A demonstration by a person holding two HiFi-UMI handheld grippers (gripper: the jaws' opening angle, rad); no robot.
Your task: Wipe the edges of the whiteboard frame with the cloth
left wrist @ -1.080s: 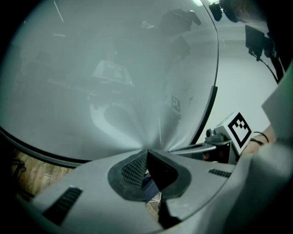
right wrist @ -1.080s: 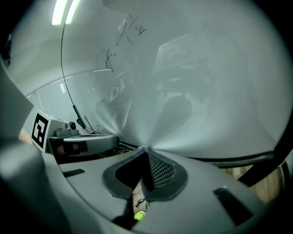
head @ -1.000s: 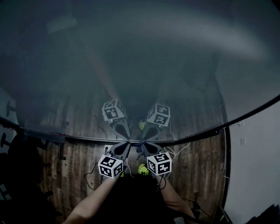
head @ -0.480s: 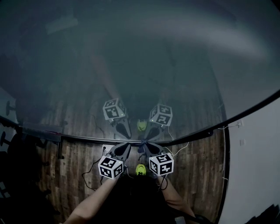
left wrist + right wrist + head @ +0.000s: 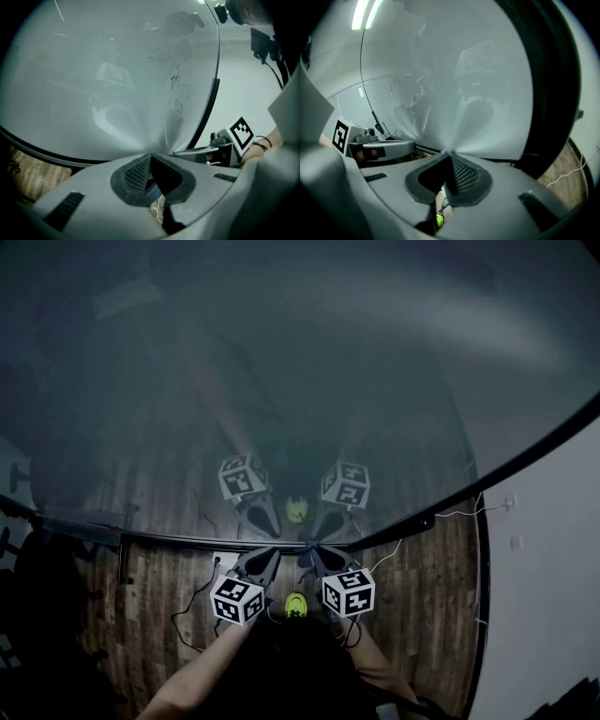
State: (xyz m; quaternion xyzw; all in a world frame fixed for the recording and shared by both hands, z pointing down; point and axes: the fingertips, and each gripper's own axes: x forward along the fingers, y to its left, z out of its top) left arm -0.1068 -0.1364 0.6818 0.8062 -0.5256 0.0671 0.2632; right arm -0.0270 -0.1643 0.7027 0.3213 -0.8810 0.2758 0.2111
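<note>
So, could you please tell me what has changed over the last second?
Very little. The back of the right gripper swung slightly rightward, and the view tilted with the head. The left gripper stayed put; both claws stayed at the whiteboard frame, tips close together. The left claw is closed on a dark blue cloth.

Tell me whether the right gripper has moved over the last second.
Yes, slightly: the right gripper has crept rightward, toward the white wall, claw still at the whiteboard frame.

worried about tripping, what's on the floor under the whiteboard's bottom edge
Below the frame: wood plank floor, a white cable and a small yellow-green object. The person's arms and deep shadow at the left cover the rest.
</note>
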